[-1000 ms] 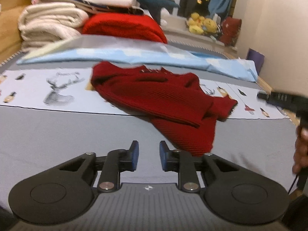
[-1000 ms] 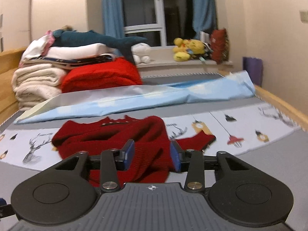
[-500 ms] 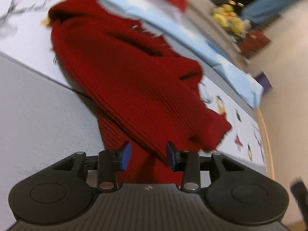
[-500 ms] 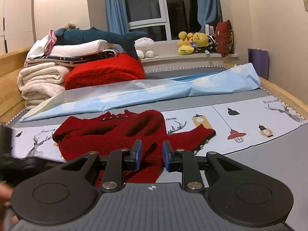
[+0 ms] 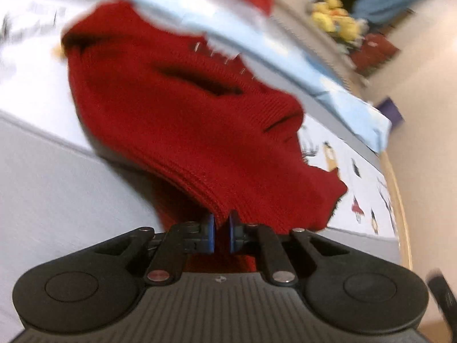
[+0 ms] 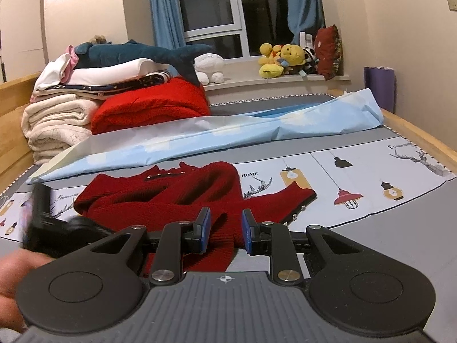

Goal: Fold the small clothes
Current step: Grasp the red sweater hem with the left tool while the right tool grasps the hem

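Gripping one red sweater (image 5: 182, 131) by its ribbed edge, the left claw (image 5: 219, 232) was clenched; the right claw (image 6: 225, 232) gaped above the bed (image 6: 385, 237).

The left claw (image 5: 219, 233) is tilted, its blue pads (image 5: 210, 233) pinched nearly together on a ribbed fold of the red sweater (image 5: 185, 120), while the right claw (image 6: 225, 233) sits level with its pads (image 6: 205, 231) spread apart, gripping nothing.
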Tool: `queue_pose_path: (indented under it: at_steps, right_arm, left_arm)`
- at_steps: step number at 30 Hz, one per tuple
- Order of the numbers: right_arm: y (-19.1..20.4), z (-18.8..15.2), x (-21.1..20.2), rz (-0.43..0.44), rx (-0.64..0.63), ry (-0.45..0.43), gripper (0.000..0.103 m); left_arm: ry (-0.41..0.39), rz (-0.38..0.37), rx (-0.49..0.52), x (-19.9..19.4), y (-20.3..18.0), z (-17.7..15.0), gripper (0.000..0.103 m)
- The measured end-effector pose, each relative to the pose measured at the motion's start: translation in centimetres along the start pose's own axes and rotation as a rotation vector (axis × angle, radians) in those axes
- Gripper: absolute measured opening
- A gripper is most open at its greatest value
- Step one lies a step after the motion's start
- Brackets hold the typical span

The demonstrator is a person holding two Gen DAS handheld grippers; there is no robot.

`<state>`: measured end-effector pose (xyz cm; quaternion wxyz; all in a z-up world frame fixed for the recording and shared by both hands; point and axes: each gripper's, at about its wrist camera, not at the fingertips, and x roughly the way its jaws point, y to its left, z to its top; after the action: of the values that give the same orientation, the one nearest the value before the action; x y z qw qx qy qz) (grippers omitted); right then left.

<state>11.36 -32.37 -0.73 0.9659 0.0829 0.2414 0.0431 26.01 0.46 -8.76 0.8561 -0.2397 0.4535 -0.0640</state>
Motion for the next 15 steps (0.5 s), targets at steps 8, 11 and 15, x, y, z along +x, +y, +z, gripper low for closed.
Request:
queue_pose_path:
  at_steps: [8,11,15]
  right_arm:
    - [0.6,-0.3,1.1,-0.029,0.069,0.027,0.025]
    - [1.2,-0.7,1.7,-0.024,0.086,0.052,0.025]
    - [2.4,-1.2,2.9,-0.029,0.089,0.092,0.025]
  left_arm:
    - [0.007,0.235,0.24,-12.5,12.6,1.1,0.008]
    - [0.082,0.344,0.212,-13.9,18.3,1.0,0.008]
    - [0.141,0.405,0.188,-14.3,22.0,0.3,0.006]
